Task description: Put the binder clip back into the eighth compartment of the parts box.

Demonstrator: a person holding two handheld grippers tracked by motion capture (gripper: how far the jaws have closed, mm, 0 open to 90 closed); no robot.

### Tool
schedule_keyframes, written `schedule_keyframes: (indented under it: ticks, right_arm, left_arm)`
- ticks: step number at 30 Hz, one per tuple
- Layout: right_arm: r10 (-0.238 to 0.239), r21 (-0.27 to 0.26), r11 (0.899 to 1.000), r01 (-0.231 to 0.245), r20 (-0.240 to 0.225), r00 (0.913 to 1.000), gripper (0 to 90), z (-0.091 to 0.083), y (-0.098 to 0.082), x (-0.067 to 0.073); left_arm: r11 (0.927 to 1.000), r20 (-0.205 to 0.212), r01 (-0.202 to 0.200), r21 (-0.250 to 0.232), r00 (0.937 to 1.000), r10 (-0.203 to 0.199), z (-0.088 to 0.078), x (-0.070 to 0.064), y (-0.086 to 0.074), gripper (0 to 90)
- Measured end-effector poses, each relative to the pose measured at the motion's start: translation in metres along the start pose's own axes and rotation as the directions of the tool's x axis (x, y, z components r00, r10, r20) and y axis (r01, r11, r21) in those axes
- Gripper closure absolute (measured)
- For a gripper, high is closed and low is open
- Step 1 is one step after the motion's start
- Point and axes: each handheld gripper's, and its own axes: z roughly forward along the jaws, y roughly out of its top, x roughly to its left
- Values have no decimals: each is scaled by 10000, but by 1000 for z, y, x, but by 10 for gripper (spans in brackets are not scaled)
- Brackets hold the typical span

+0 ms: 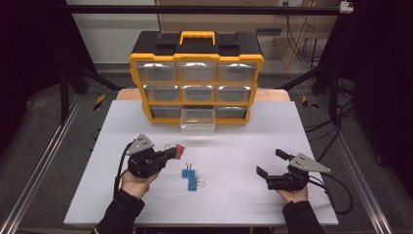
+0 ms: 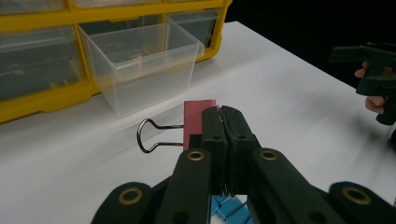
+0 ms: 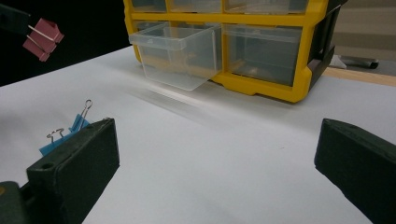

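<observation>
My left gripper (image 1: 171,153) is shut on a pink binder clip (image 1: 179,152), held a little above the white table at the left. In the left gripper view the pink binder clip (image 2: 198,120) sticks out past the closed jaws, its wire handles to the left. Blue binder clips (image 1: 190,179) lie on the table between the hands, and the blue binder clips (image 3: 65,134) sit behind the right gripper's left jaw. My right gripper (image 1: 271,163) rests at the right, open, with nothing between its jaws. A clear drawer (image 1: 197,121) stands pulled out of the yellow organiser (image 1: 197,58).
The yellow and black organiser with several clear drawers stands at the table's far middle. The white table top (image 1: 234,146) has bare room between the drawer and the hands. Dark frame rails (image 1: 39,161) run along both sides.
</observation>
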Motion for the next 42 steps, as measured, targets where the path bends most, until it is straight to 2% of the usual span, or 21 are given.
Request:
schedule_keyframes:
  ticks: [4,15,24,28,32,36,42]
  right_arm:
    - [-5,-36,10000,4,-11,10000,5,0,0,0]
    - [-6,1,10000,6,12,10000,5,0,0,0]
    - [-1,43,10000,1,9,10000,5,1,0,0]
    - [-1,32,10000,1,-3,10000,5,0,0,0]
    - [-36,0,10000,36,-11,10000,5,0,0,0]
    - [-59,-13,10000,59,-4,10000,5,0,0,0]
    - [-15,30,10000,15,5,10000,4,1,0,0]
  left_arm:
    - [9999,-44,-152,-45,9999,152,0,1,7,876]
    - [9992,-51,-217,-326,9998,215,0,6,26,876]
    - [9982,37,-508,-313,9987,509,9,7,40,875]
    - [9979,-24,-578,-290,9983,577,15,8,47,876]
    - [9981,140,-479,-390,9987,484,20,9,53,876]
    - [9970,109,-667,-401,9977,672,26,9,58,876]
    - [9964,67,-710,-465,9974,714,32,10,67,875]
